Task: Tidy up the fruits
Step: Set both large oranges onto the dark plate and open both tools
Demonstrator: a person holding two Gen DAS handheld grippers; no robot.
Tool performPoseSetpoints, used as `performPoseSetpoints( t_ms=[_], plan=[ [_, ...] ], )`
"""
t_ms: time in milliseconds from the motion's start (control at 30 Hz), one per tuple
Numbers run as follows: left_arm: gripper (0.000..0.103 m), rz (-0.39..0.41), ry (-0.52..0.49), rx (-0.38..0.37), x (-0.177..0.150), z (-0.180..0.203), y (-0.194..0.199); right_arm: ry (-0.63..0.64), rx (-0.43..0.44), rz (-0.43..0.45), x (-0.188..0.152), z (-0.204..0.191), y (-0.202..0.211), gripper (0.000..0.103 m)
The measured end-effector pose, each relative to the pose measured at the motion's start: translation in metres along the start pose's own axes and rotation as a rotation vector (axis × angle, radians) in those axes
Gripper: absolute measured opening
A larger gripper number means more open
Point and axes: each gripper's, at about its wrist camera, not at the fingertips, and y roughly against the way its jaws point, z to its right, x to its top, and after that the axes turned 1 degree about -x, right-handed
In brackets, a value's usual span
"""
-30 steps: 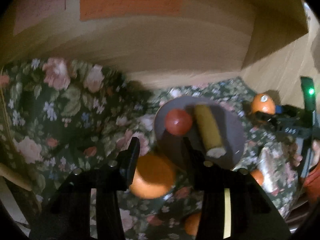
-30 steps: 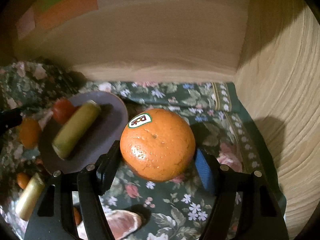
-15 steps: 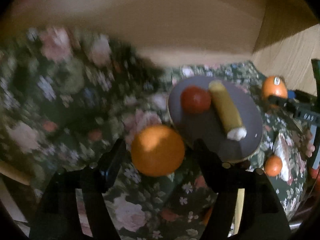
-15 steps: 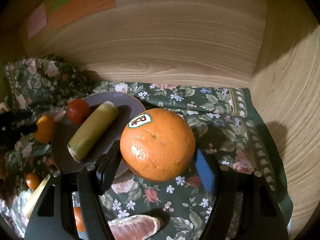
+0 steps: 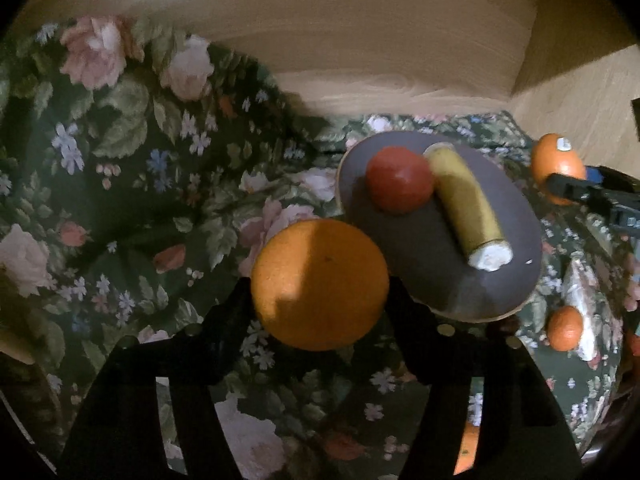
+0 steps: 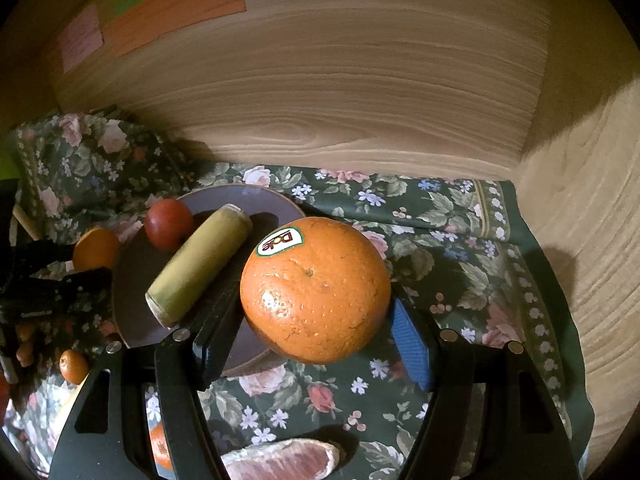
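Observation:
My left gripper (image 5: 320, 300) is shut on a plain orange (image 5: 320, 284), held above the floral cloth just left of the dark plate (image 5: 432, 264). The plate holds a red tomato (image 5: 400, 185) and a yellow-green banana piece (image 5: 468, 208). My right gripper (image 6: 316, 312) is shut on a large orange with a Dole sticker (image 6: 316, 290), held above the cloth at the plate's right edge (image 6: 132, 312). The tomato (image 6: 168, 229) and banana piece (image 6: 200, 266) also show in the right wrist view. The left gripper's orange (image 6: 96, 249) shows there at far left.
A small mandarin (image 5: 565, 327) lies right of the plate. A peeled grapefruit segment (image 6: 280, 460) lies on the cloth near my right gripper, and small mandarins (image 6: 73, 366) lie at the left. Wooden walls (image 6: 360, 92) close the back and right side.
My left gripper closed on the plain orange and lifted it off the cloth. My right gripper, still holding the Dole orange, drew back and rose, so more of the plate and cloth shows.

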Motion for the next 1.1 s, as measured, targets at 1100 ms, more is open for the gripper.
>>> performPoseSetpoints(
  t_ms=[1100],
  plan=[
    [0.072, -0.029, -0.082, -0.068, 0.018, 0.059, -0.019, 0.097, 0.034, -0.06, 0.016, -0.032, -0.042, 0.08]
  ],
)
